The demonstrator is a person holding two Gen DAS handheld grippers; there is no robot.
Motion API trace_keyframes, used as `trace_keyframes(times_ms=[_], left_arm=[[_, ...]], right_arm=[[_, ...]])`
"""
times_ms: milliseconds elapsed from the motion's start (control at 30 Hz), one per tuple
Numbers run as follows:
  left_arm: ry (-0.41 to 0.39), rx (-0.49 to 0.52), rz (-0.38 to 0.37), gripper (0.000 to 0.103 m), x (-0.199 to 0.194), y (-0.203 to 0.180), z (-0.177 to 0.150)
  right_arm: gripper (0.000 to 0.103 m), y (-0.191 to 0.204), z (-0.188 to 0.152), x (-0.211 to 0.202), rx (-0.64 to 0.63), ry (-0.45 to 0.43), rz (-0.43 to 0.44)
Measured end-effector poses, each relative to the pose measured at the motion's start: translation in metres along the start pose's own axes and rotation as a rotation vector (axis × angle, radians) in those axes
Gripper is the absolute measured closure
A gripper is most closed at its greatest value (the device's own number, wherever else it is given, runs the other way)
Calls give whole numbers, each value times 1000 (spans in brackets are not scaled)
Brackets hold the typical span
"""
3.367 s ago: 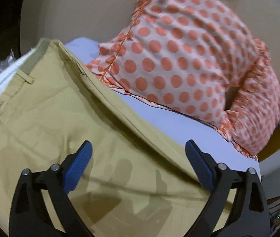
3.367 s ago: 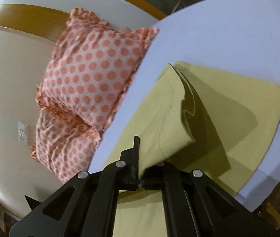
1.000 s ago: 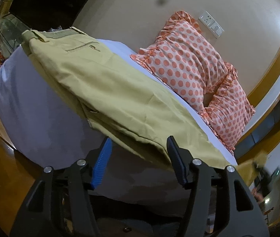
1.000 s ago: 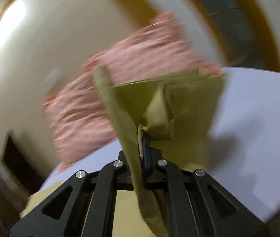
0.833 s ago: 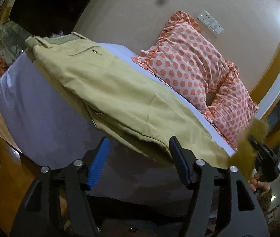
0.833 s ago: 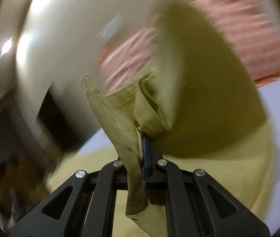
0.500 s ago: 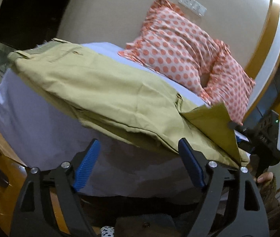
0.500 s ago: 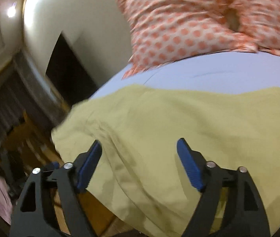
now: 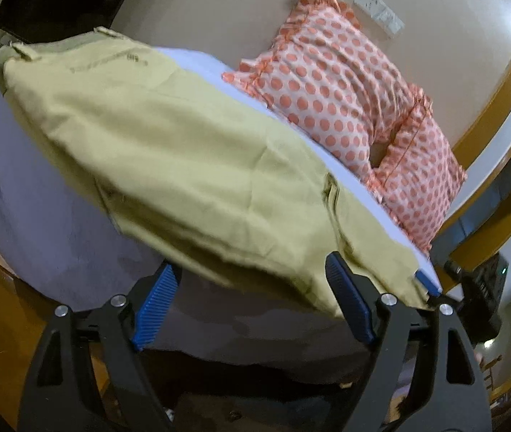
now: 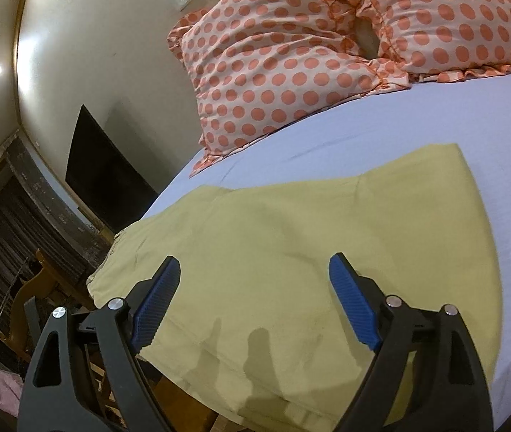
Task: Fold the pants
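The bed [image 10: 417,115] carried two dotted pillows [image 10: 284,54] by the wall. The khaki pants [image 10: 309,252] lay folded across its near edge. Left tongs [image 9: 252,302] and right tongs [image 10: 253,298] were both spread, holding nothing.

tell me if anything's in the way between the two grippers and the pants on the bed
Nothing visible is. The left gripper is open at the near edge of the pants, which lie flat on the bed. The right gripper is open just above the cloth. The pillows sit farther back, off the pants.
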State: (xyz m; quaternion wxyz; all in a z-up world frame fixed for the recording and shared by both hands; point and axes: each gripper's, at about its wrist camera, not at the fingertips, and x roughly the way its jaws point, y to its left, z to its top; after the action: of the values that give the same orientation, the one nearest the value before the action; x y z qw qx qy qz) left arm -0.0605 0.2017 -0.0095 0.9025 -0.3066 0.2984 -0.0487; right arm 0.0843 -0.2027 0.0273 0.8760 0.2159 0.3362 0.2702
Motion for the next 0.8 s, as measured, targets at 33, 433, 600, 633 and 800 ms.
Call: trace_keyframes(times_ms=[33, 433, 600, 633, 800], left_arm=[[-12, -9, -8, 22, -1, -1, 4], [-213, -299, 52, 28, -14, 66, 68], [-255, -469, 69, 49, -18, 109, 89], [-249, -473, 90, 62, -17, 111, 92], [-180, -316, 277, 91, -14, 81, 118]], right_arm=[[17, 0, 0, 0, 0, 3, 2], [16, 2, -11, 12, 9, 23, 18], [16, 2, -13, 11, -1, 11, 33], [16, 2, -12, 11, 1, 9, 35], [16, -5, -8, 0, 11, 14, 27]])
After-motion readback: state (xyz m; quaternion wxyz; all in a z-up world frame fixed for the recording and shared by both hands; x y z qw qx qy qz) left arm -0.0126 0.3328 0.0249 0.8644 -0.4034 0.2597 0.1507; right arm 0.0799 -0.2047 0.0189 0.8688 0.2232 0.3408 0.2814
